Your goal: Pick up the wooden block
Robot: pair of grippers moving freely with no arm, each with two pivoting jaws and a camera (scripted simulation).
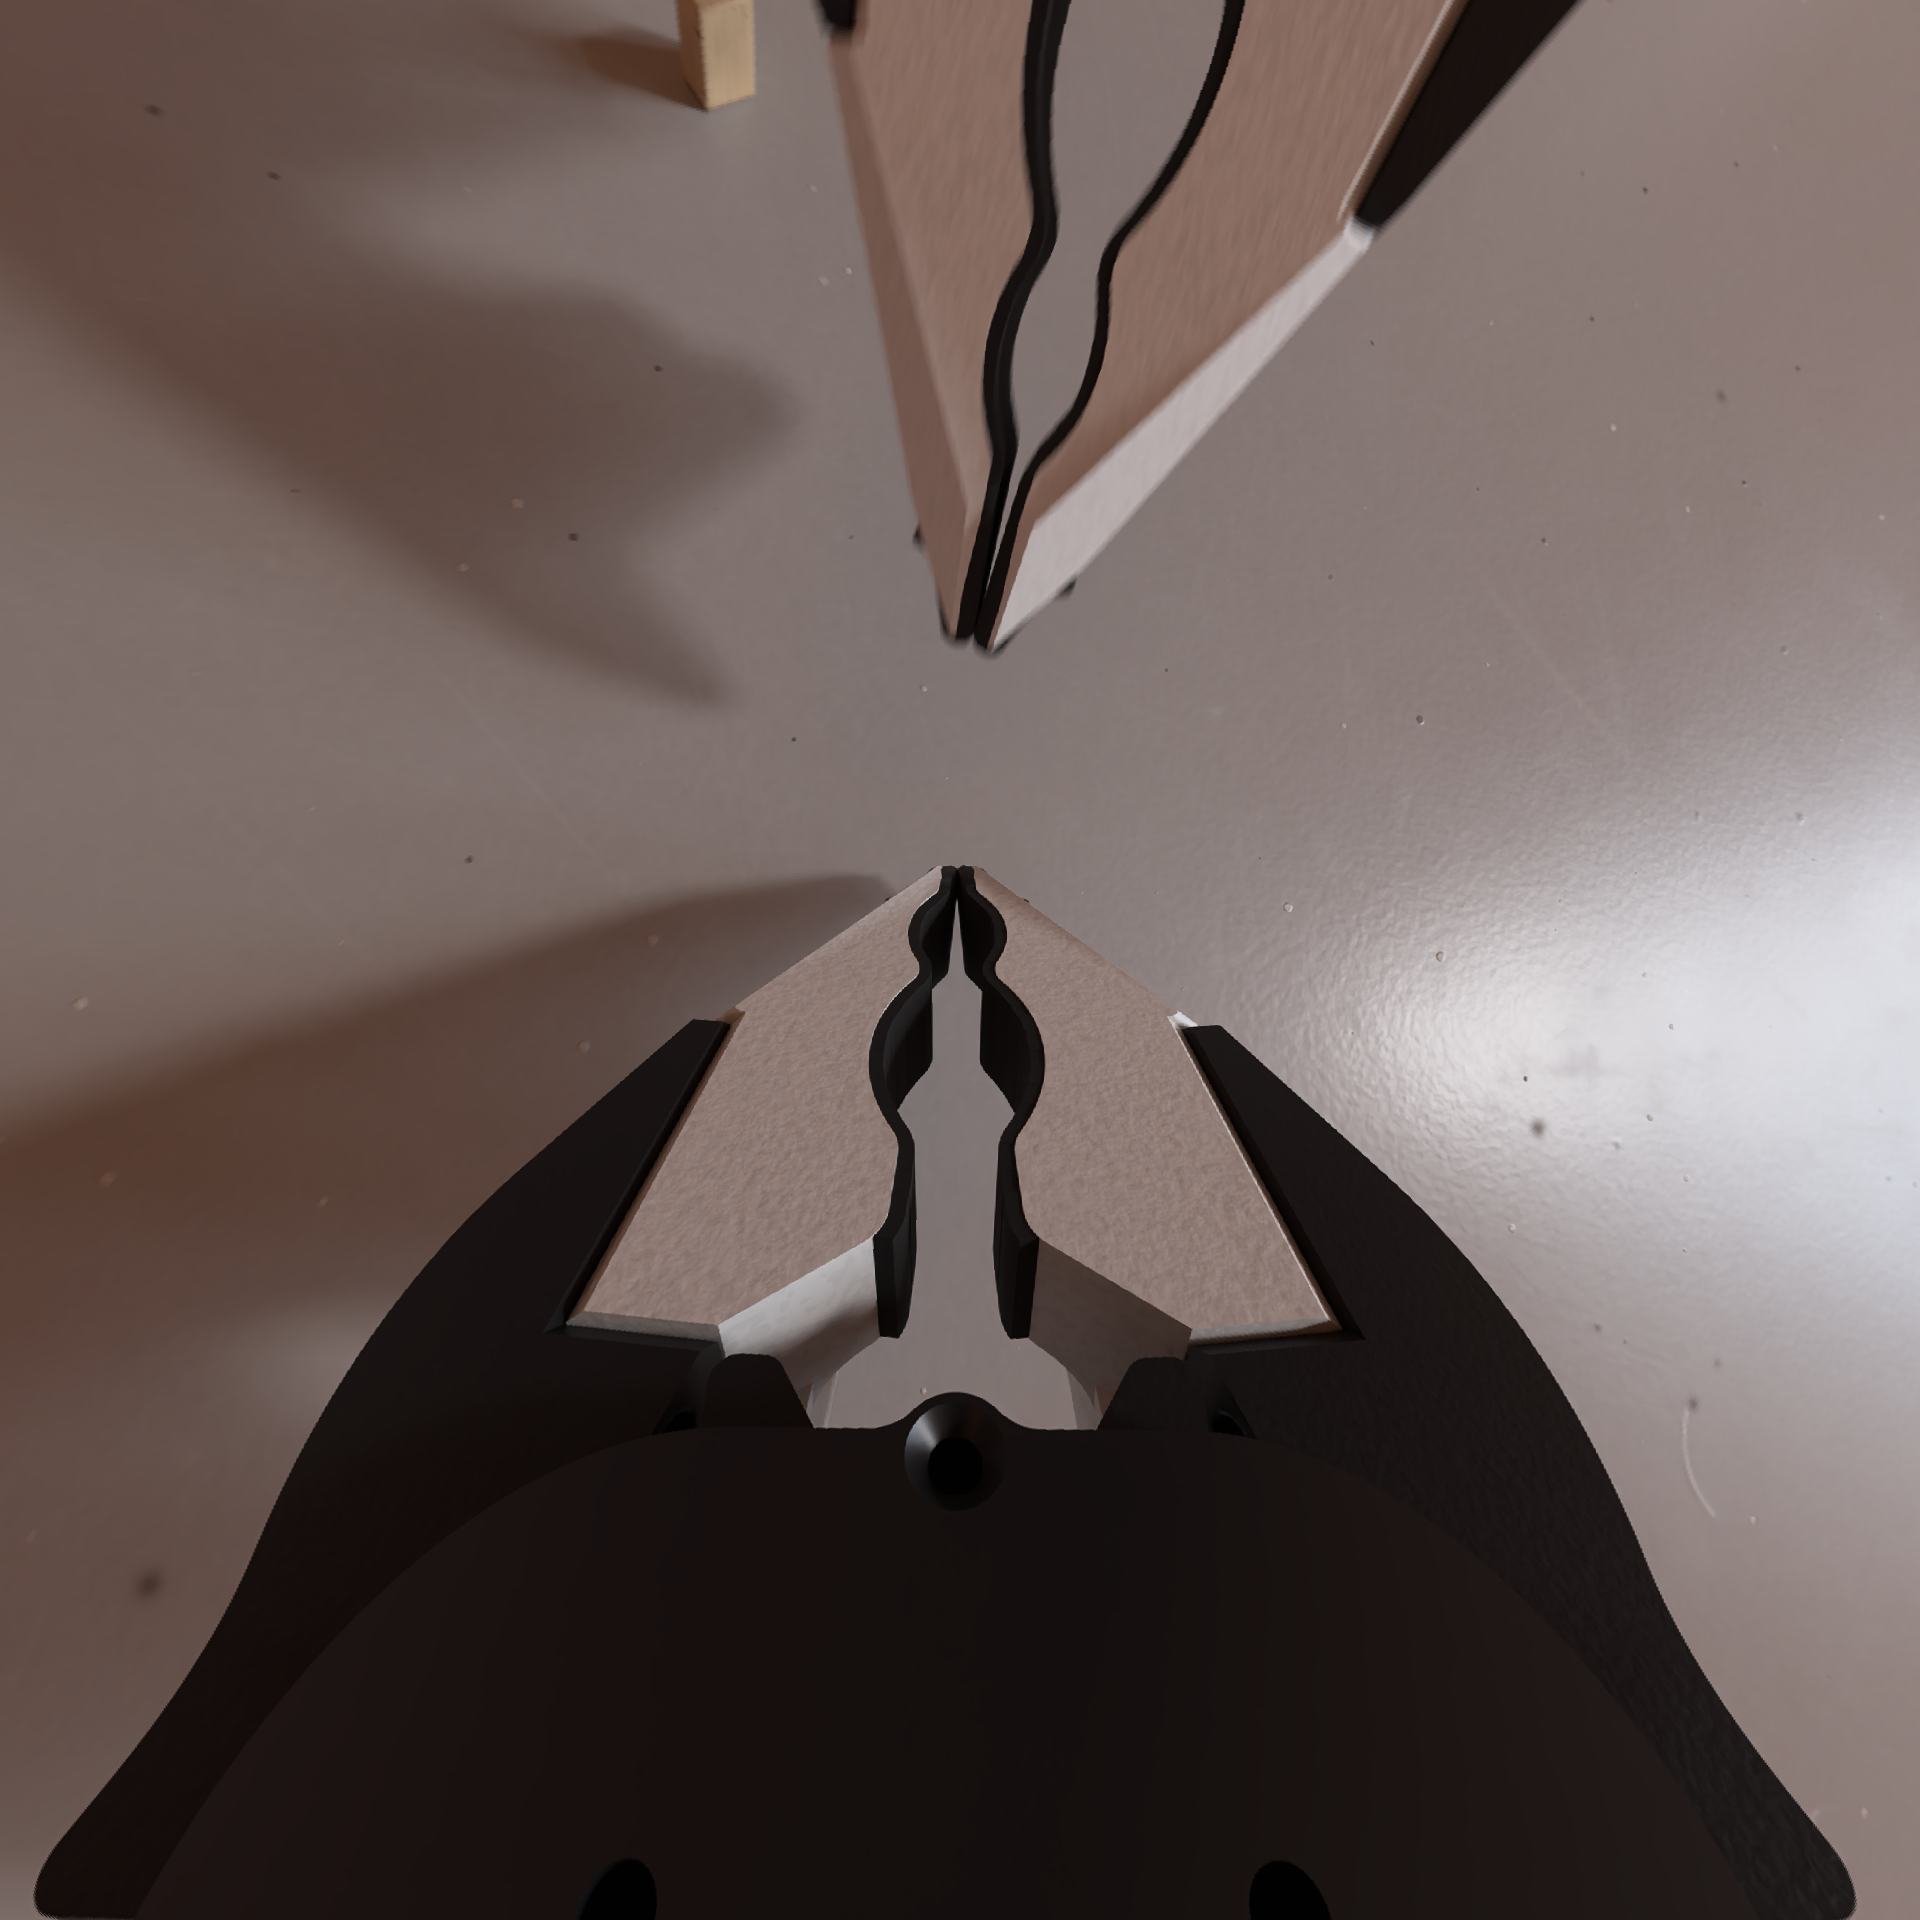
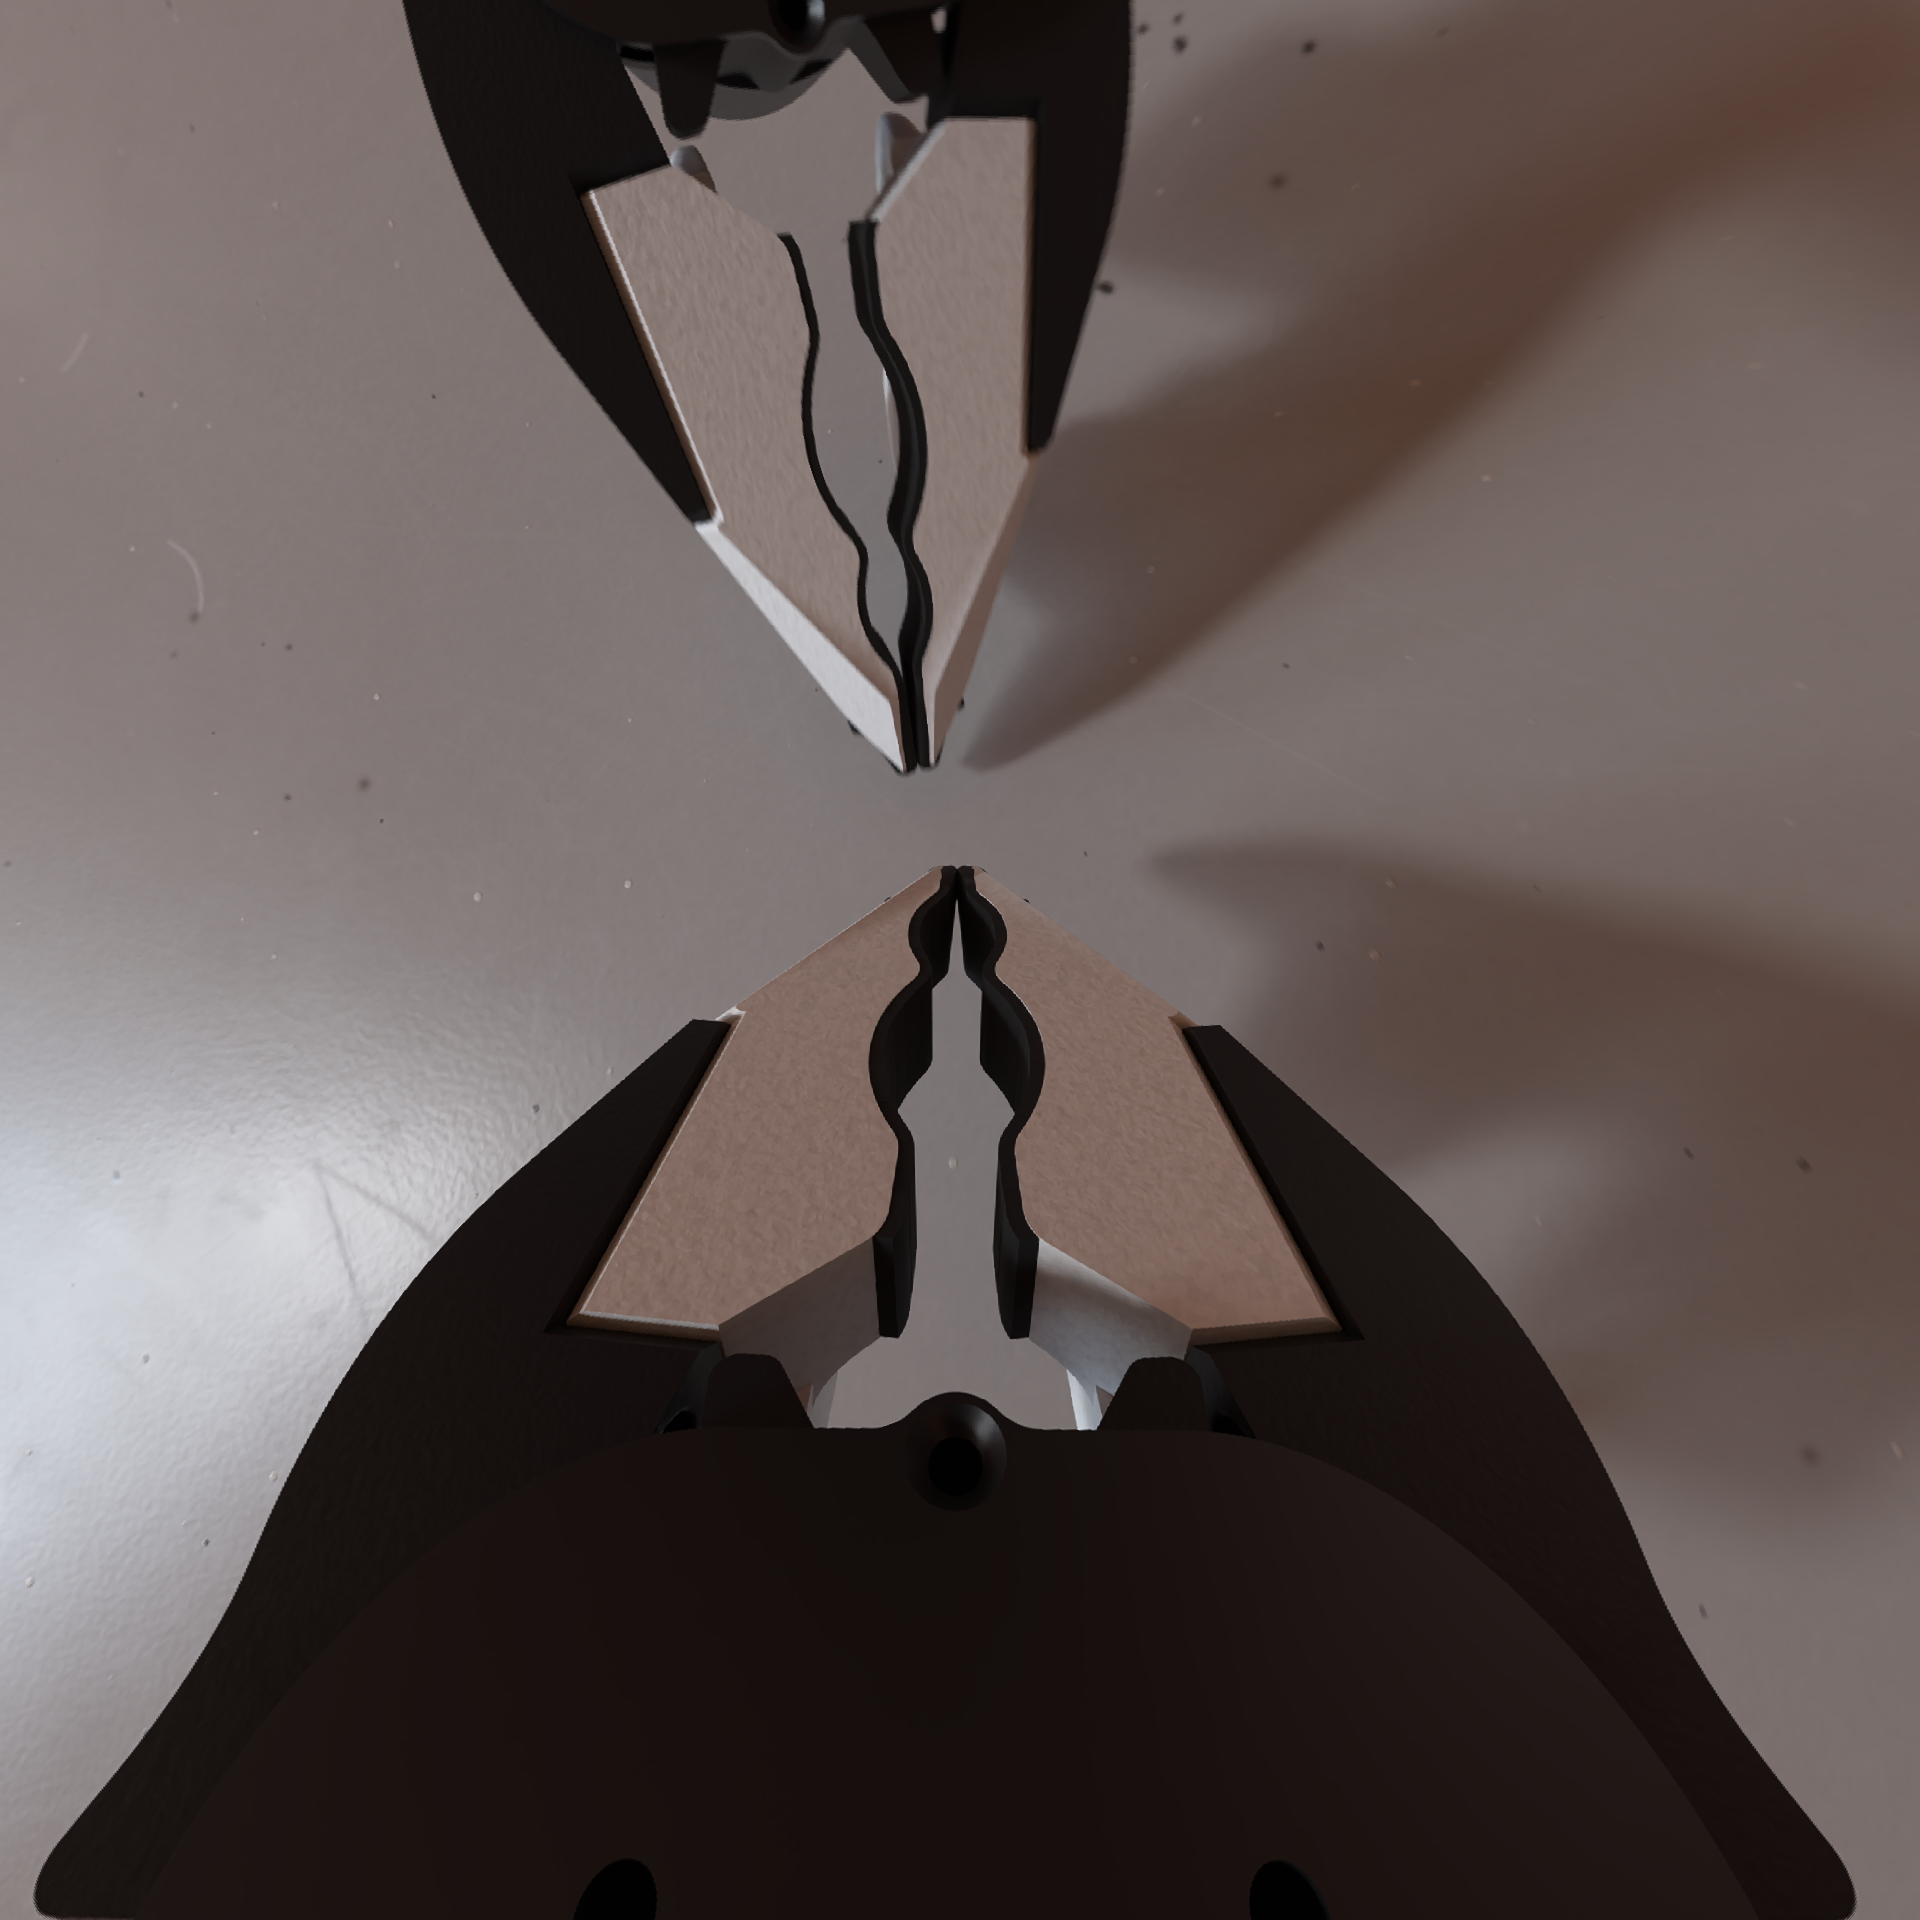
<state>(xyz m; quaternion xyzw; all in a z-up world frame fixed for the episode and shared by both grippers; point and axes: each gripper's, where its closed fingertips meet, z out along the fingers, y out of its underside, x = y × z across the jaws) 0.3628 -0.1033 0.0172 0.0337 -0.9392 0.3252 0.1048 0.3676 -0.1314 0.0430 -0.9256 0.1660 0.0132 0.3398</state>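
Starting posture: my left gripper (image 1: 958,871) and right gripper (image 2: 958,871) face each other tip to tip above the grey table (image 1: 1455,831), both with fingers closed on nothing; the wooden block (image 1: 717,52) stands well apart beyond, untouched, so I judge the approach not yet begun.

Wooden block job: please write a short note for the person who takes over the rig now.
Left gripper: jaws shut, holding nothing, above the table.
Right gripper: jaws shut, holding nothing, facing the left one tip to tip with a gap between them.
Wooden block: on the table, at the top edge of the left wrist view, to the left of the right gripper; out of the right wrist view.
Done: nothing yet; the block is untouched.
Left: open one gripper, move it to the block, close on it, lift.
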